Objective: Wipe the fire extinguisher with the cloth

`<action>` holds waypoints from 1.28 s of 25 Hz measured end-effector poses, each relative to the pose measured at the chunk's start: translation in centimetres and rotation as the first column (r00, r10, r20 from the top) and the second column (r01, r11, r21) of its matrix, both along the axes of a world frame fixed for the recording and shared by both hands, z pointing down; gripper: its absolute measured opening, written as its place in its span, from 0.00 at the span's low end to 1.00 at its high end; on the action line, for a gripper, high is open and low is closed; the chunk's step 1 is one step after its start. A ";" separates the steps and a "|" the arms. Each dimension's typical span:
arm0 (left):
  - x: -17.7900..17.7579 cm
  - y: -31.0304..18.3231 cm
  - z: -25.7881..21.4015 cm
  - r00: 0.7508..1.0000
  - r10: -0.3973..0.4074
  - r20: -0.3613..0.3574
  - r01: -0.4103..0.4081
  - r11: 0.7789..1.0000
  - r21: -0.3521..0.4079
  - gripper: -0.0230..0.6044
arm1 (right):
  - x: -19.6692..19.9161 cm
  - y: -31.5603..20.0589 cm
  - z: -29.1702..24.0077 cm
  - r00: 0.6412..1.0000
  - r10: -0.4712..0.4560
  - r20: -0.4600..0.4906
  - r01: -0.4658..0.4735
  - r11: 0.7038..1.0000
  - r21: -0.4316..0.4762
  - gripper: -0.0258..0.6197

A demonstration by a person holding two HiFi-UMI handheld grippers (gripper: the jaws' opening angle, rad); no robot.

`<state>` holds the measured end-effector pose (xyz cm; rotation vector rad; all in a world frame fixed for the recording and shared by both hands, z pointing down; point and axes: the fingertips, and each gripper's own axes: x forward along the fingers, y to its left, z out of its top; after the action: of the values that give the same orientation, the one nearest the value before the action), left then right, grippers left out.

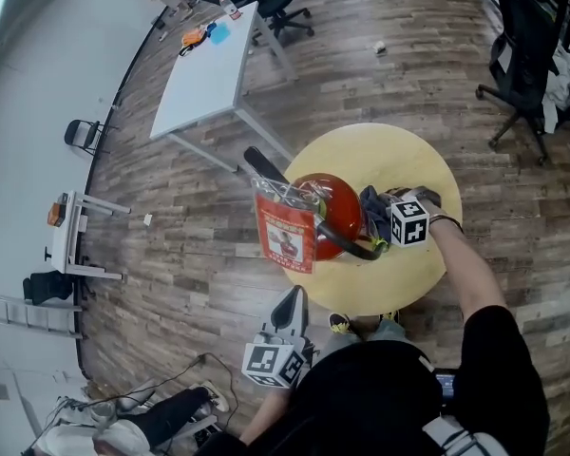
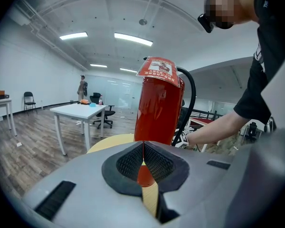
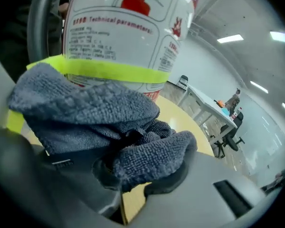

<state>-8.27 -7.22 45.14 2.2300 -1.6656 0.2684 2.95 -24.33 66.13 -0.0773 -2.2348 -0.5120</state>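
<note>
A red fire extinguisher [image 1: 331,209] with a black hose and a hanging paper tag [image 1: 285,237] stands upright on a round yellow table [image 1: 399,155]. My right gripper [image 1: 378,215] is shut on a dark grey cloth [image 1: 372,200], pressed to the extinguisher's right side. In the right gripper view the cloth [image 3: 90,110] bunches between the jaws of that gripper [image 3: 128,175], against the white label and yellow-green band [image 3: 109,71]. My left gripper [image 1: 294,299] hangs off the table's near-left edge, shut and empty [image 2: 143,161], pointing at the extinguisher [image 2: 156,106].
A white rectangular table [image 1: 209,74] stands behind the round one, with a black office chair [image 1: 280,3] beyond it. Another black chair [image 1: 522,84] is at the far right. Cables and bags [image 1: 161,397] lie on the wooden floor at lower left.
</note>
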 end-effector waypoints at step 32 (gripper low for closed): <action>-1.6 0.0 0.7 0.999 -0.044 0.001 0.044 0.999 -0.028 0.07 | -4.1 -1.5 -5.1 0.966 -0.256 -0.041 0.252 0.894 0.369 0.14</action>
<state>-9.88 -7.25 45.82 2.1703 -1.6979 0.2795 -1.11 -25.88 61.04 -0.1717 -2.1077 -1.0742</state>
